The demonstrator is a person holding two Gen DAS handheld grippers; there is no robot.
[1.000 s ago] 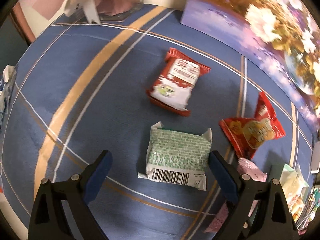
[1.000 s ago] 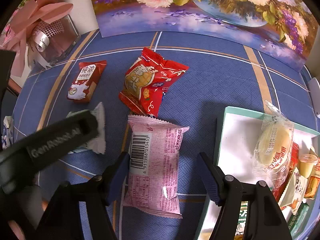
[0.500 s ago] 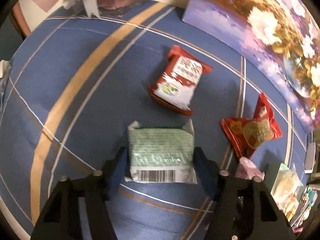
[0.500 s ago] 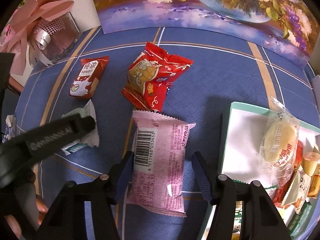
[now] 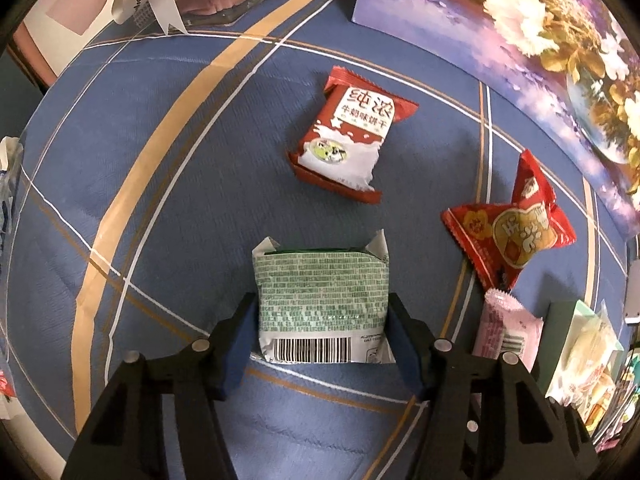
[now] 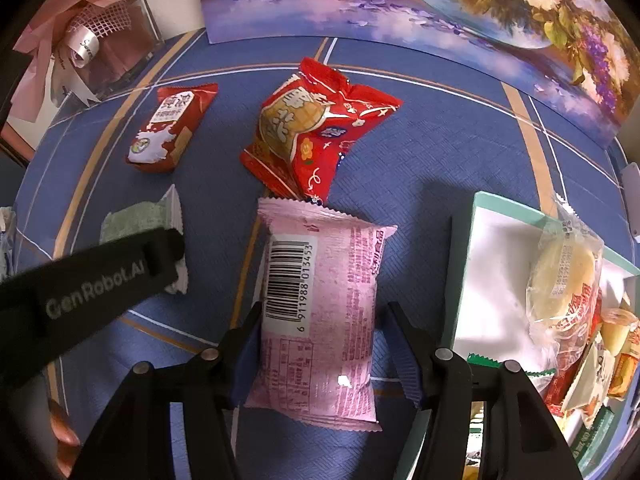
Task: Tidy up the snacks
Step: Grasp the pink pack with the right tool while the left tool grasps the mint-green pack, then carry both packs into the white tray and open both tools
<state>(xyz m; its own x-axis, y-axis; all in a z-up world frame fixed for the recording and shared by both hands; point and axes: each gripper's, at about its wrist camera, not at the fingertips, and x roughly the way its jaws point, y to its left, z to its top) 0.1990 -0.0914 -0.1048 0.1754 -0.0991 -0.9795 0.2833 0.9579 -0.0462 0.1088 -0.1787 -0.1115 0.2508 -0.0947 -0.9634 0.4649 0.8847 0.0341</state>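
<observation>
Two handheld grippers point steeply down at a blue cloth-covered surface (image 5: pixel 168 184), each straddling one packet. Left gripper (image 5: pixel 322 332): its jaws have just been closing, and both blue pads now touch the sides of the green-and-white packet (image 5: pixel 322 300), which lies flat with its barcode end nearest the camera. Right gripper (image 6: pixel 320 344): its jaws have also just been closing around the pink packet (image 6: pixel 320 312); the left pad touches the packet's barcode edge, while a sliver of blue cloth seems to show between the right pad and the wrapper, so a firm grip cannot be confirmed. That packet lies flat, printed back upward, with crimped ends.

Loose snacks: a red-and-white biscuit packet (image 5: pixel 348 136) lies beyond the green one, well apart from it; a crumpled red pouch (image 6: pixel 312 132) lies just beyond the pink packet, its lower tip touching or overlapping the pink crimp. At right stands a mint-rimmed white box (image 6: pixel 476 272) holding a clear-wrapped pale round cake (image 6: pixel 560 276) and several other wrapped snacks.

Surroundings: the cloth carries tan and white stripes; a floral painting (image 6: pixel 440 4) leans along the far edge, and a clear gift box with a pink ribbon (image 6: pixel 100 44) occupies the far left corner.
</observation>
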